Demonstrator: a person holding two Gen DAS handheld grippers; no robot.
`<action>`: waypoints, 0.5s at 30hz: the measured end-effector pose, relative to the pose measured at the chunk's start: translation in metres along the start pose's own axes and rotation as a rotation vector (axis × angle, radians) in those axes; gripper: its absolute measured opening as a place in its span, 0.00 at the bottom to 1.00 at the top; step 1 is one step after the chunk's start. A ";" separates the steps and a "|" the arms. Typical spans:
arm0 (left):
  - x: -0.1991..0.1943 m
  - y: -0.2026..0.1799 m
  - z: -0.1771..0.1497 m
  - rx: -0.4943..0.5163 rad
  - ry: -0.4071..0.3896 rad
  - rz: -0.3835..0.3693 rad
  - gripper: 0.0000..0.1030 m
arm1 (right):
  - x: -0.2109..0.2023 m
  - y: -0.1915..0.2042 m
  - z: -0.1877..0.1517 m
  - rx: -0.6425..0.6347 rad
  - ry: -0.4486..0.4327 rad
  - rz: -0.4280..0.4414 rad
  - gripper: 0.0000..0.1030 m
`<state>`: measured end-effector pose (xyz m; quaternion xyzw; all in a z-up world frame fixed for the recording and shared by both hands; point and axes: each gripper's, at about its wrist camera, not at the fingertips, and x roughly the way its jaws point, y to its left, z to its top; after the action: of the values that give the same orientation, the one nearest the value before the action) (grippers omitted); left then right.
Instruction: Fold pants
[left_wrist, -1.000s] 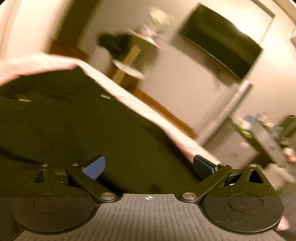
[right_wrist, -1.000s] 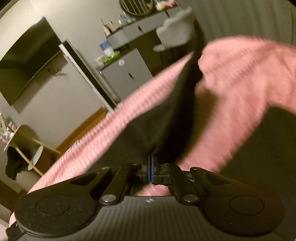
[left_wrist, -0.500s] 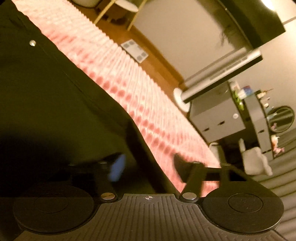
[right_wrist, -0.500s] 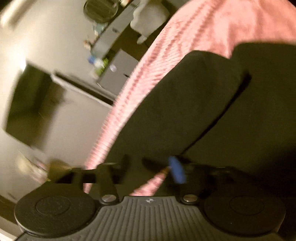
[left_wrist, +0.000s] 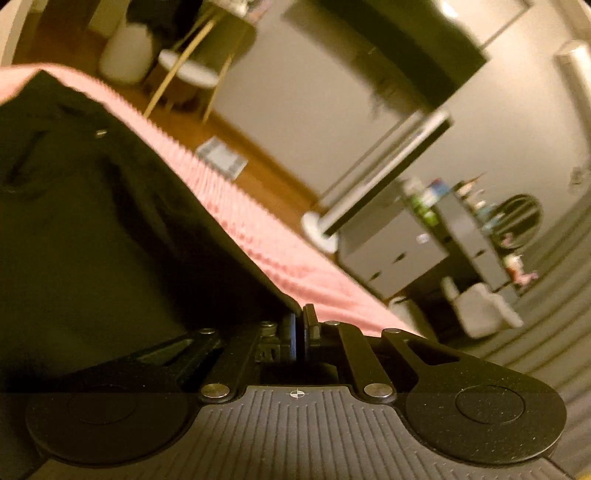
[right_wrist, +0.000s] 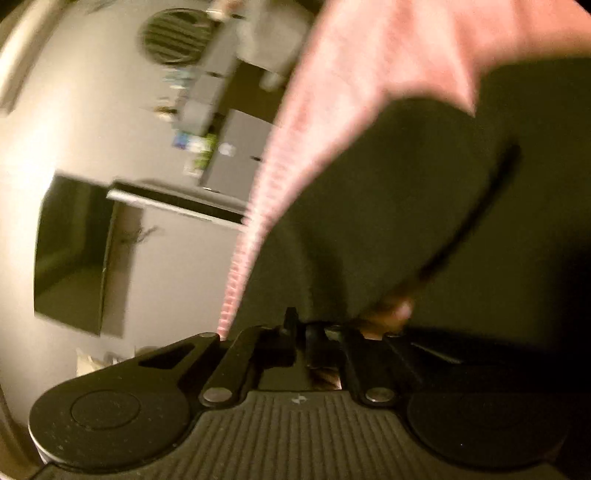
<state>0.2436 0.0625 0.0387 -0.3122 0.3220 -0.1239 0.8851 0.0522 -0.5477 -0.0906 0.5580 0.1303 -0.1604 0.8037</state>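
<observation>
Lying across the pink bedspread (left_wrist: 295, 254), black pants (left_wrist: 92, 229) are being pinched at the edge by the left gripper (left_wrist: 300, 332); right gripper (right_wrist: 300, 332) is clenching another pants edge, jaws together.

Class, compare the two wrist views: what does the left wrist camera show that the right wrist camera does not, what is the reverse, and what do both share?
Only the left wrist view shows the round side table and the wooden floor.

Only the right wrist view shows the dark curved seam line across the pants.

Both show the black pants on the pink bedspread, the wall television and a shut gripper: left gripper, right gripper.
</observation>
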 end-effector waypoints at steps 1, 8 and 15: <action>-0.026 -0.002 -0.010 0.003 -0.018 -0.011 0.05 | -0.017 0.008 0.005 -0.038 -0.026 0.024 0.03; -0.153 0.022 -0.119 -0.164 0.010 0.025 0.05 | -0.122 0.016 0.004 -0.294 -0.100 -0.016 0.03; -0.163 0.075 -0.159 -0.310 0.143 0.236 0.45 | -0.125 -0.045 -0.015 -0.341 0.029 -0.239 0.16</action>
<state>0.0179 0.1147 -0.0233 -0.3952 0.4338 0.0099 0.8097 -0.0808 -0.5339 -0.0857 0.3969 0.2321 -0.2221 0.8598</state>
